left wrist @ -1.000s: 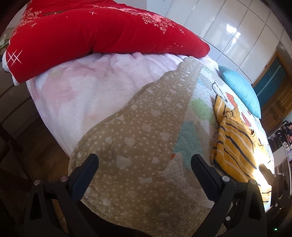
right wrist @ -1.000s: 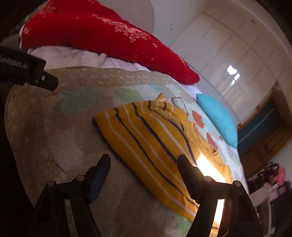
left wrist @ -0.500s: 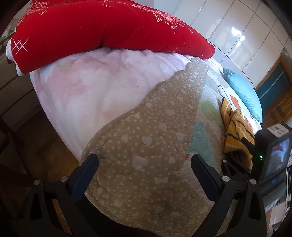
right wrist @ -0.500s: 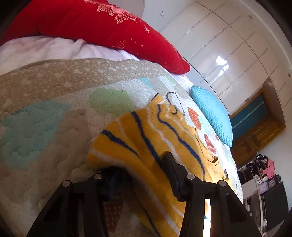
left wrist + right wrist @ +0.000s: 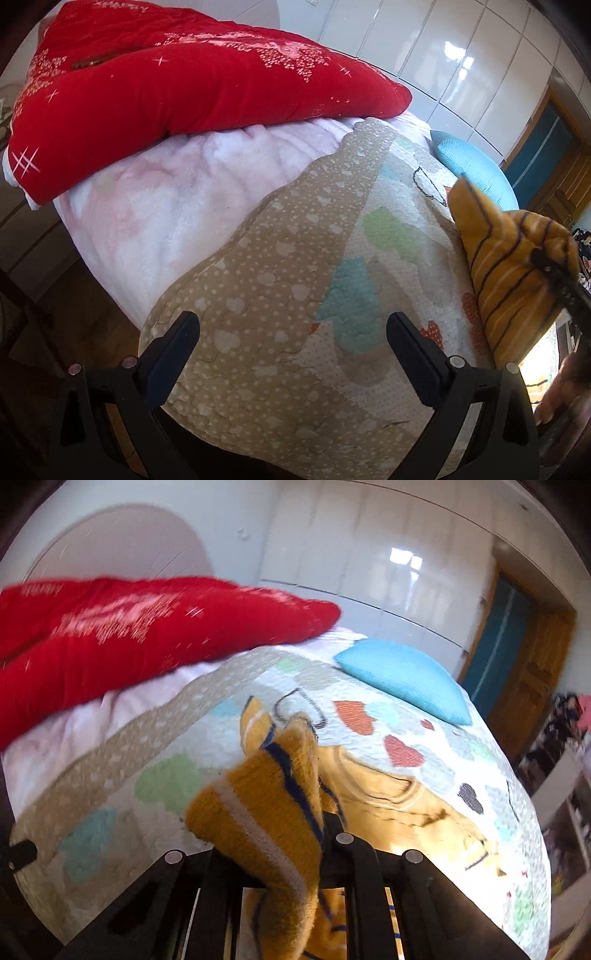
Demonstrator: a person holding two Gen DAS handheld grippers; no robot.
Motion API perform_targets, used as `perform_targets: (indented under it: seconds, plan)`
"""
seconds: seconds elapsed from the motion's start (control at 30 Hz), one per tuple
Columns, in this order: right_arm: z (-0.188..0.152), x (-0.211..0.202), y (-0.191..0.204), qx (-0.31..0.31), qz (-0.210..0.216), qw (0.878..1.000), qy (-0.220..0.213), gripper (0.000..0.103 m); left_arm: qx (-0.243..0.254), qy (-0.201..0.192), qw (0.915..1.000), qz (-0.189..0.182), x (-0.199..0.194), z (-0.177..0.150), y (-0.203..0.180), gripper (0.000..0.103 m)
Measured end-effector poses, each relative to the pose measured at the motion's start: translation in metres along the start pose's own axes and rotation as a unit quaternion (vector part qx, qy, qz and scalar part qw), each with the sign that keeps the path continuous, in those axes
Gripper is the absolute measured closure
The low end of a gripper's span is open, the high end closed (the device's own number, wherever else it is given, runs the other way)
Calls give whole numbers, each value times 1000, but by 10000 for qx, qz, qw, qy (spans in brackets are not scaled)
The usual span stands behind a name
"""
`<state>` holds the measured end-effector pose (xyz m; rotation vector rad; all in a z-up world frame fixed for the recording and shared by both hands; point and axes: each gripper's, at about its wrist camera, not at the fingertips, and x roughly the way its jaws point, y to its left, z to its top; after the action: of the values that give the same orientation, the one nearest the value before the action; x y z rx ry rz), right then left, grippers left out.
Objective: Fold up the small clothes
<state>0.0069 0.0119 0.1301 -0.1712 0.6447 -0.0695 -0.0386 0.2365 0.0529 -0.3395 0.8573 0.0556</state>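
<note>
A yellow knit garment (image 5: pixel 509 266) with dark and white stripes lies on the patterned quilt (image 5: pixel 277 277) to the right. One edge of it is lifted off the quilt, pinched in my right gripper (image 5: pixel 554 273). In the right wrist view the raised yellow garment (image 5: pixel 266 812) bunches over my right gripper (image 5: pixel 325 834), whose jaws are shut on the fabric; the rest trails down onto the quilt (image 5: pixel 424 738). My left gripper (image 5: pixel 291 325) hovers open over the quilt's beige dotted border, with nothing between its fingers, well left of the garment.
A thick red duvet (image 5: pixel 184 81) lies piled at the head of the bed over a pink blanket (image 5: pixel 166 192). A blue pillow (image 5: pixel 476 166) sits beyond the garment. White wardrobe doors (image 5: pixel 461 48) stand behind. The bed's edge drops to wooden floor (image 5: pixel 55 295) at the left.
My right gripper closed on the garment's near edge and rose with it, rolling as it went, so that edge now hangs in the air. The left gripper stayed open and drew back slightly.
</note>
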Motion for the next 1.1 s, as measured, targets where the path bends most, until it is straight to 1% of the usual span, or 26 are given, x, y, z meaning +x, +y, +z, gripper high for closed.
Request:
perform_targets:
  seconds: [0.03, 0.1, 0.2, 0.27, 0.3, 0.37, 0.4, 0.47, 0.5, 0.53, 0.57, 0.6, 0.7, 0.73, 0.77, 0.8, 0.83, 0.9, 0.97, 1.0, 1.03, 1.1]
  plan:
    - [-1, -11, -29, 395, -20, 9992, -42, 92, 84, -22, 10000, -24, -2, 1, -9, 2]
    - [-13, -29, -89, 1110, -173, 9936, -102, 92, 266, -46, 9996, -72, -5, 2, -26, 2]
    - [-53, -53, -163, 1851, -582, 9810, -31, 92, 636, 2, 9978, -201, -5, -3, -62, 2]
    - [-89, -53, -201, 2152, -902, 9721, 242, 92, 913, 101, 9953, -321, -2, -9, -89, 2]
    - [-107, -49, -218, 2340, -949, 9665, 454, 92, 1050, 172, 9935, -401, 0, -13, -103, 2]
    - [-147, -39, -249, 2781, -824, 9526, 915, 92, 1304, 319, 9890, -618, 3, -21, -131, 2]
    - [-164, -35, -260, 3017, -660, 9454, 1040, 90, 1437, 387, 9861, -744, 3, -27, -145, 2]
    - [-186, -36, -274, 3438, -290, 9329, 1031, 86, 1702, 494, 9800, -910, 3, -35, -170, 2]
    - [-190, -39, -276, 3545, -218, 9298, 965, 78, 1832, 522, 9771, -951, 3, -40, -181, 2]
    - [-193, -44, -278, 3592, -229, 9288, 886, 71, 1969, 537, 9740, -986, 2, -43, -191, 2]
    - [-194, -48, -279, 3613, -244, 9287, 800, 69, 2107, 547, 9708, -1012, 1, -48, -200, 2]
    - [-194, -53, -283, 3645, -234, 9281, 726, 64, 2231, 548, 9679, -1023, -1, -53, -209, 2]
    - [-197, -71, -294, 3787, -300, 9234, 552, 62, 2450, 556, 9619, -1076, -3, -62, -226, 2]
    - [-197, -78, -299, 3826, -312, 9222, 462, 60, 2485, 570, 9605, -1114, -3, -63, -230, 2]
    - [-196, -82, -304, 3867, -279, 9210, 370, 57, 2500, 589, 9594, -1169, -3, -64, -233, 2]
    - [-196, -87, -309, 3906, -223, 9199, 282, 47, 2507, 610, 9580, -1249, -2, -63, -237, 2]
    - [-194, -89, -313, 3930, -163, 9191, 217, 40, 2501, 637, 9565, -1359, 1, -61, -241, 2]
    - [-189, -87, -321, 3920, -45, 9197, 189, 37, 2451, 691, 9539, -1590, 7, -56, -252, 2]
    - [-180, -75, -325, 3832, 134, 9232, 260, 37, 2308, 775, 9508, -1914, 18, -48, -263, 2]
    - [-176, -66, -327, 3763, 243, 9257, 290, 36, 2207, 852, 9479, -2133, 27, -43, -269, 2]
    - [-172, -56, -330, 3695, 344, 9280, 326, 35, 2094, 958, 9432, -2396, 37, -36, -276, 2]
    - [-166, -32, -338, 3635, 497, 9291, 473, 35, 1944, 1192, 9355, -2700, 57, -28, -293, 2]
